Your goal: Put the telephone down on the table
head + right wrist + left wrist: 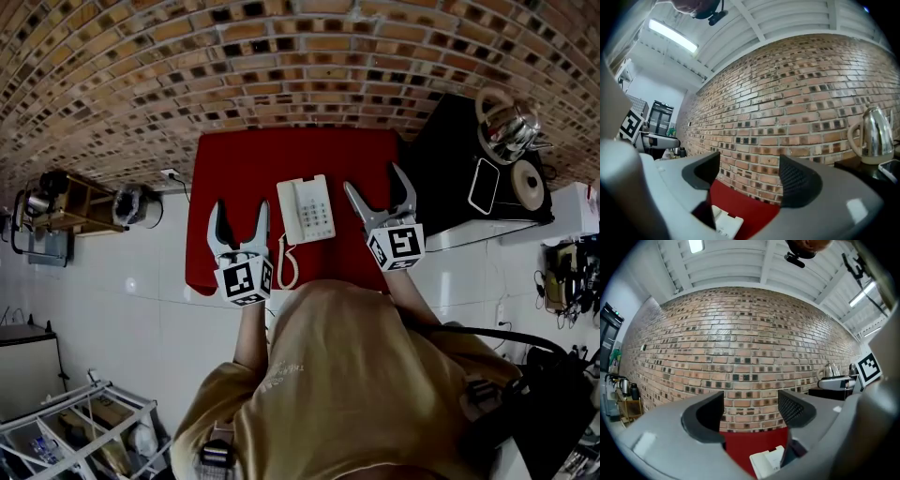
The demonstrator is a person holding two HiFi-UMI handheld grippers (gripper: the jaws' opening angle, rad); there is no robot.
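Observation:
A white push-button telephone (306, 208) lies on the red table (234, 169), its handset resting on it and its coiled cord (286, 267) trailing toward me. My left gripper (240, 208) hovers just left of the phone, jaws spread in a V with nothing between them. My right gripper (373, 178) hangs just right of the phone, also open and empty. In the left gripper view the gripper (751, 411) points level at the brick wall, with the telephone (768, 462) low beneath it. The right gripper view shows that gripper (750, 176) above a corner of the telephone (723, 222).
A black cabinet (469, 178) stands right of the table with a metal kettle (506, 122) on top. The brick wall (281, 56) runs behind the table. A small wooden shelf (66, 202) stands far left on the white tiled floor.

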